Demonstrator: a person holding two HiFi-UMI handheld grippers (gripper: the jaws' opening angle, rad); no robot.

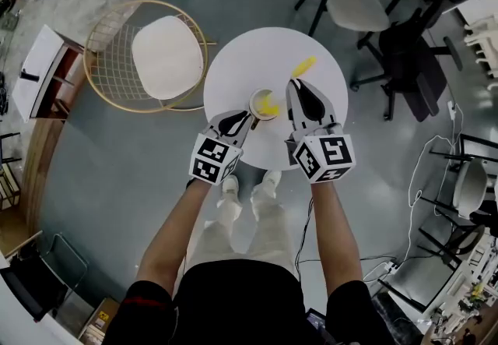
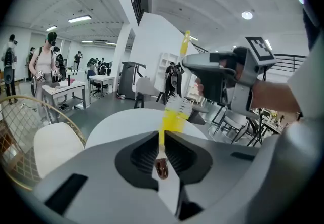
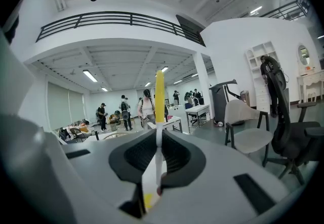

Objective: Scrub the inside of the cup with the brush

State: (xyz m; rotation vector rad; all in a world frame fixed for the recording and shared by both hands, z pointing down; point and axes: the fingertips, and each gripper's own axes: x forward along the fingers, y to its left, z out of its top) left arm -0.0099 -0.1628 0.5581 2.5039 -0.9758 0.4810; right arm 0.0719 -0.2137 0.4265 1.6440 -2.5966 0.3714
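A yellow cup [image 1: 263, 103] stands near the middle of the round white table [image 1: 241, 63]. My left gripper [image 1: 247, 120] reaches it from the near left, and in the left gripper view [image 2: 162, 139] its jaws are shut on the cup's thin yellow wall [image 2: 171, 120]. My right gripper [image 1: 299, 89] is shut on a brush whose yellow handle [image 1: 303, 66] sticks out behind it. The brush's white bristles [image 2: 178, 102] sit at the cup's mouth, with the handle [image 2: 186, 41] rising above. In the right gripper view the handle [image 3: 159, 91] runs up between the shut jaws [image 3: 159, 139].
A gold wire chair with a white cushion [image 1: 166, 55] stands left of the table. A white chair [image 1: 355, 1] and a black office chair [image 1: 412, 59] stand to the right. Cables [image 1: 420, 172] lie on the floor at right. People stand far off in the hall [image 2: 44, 63].
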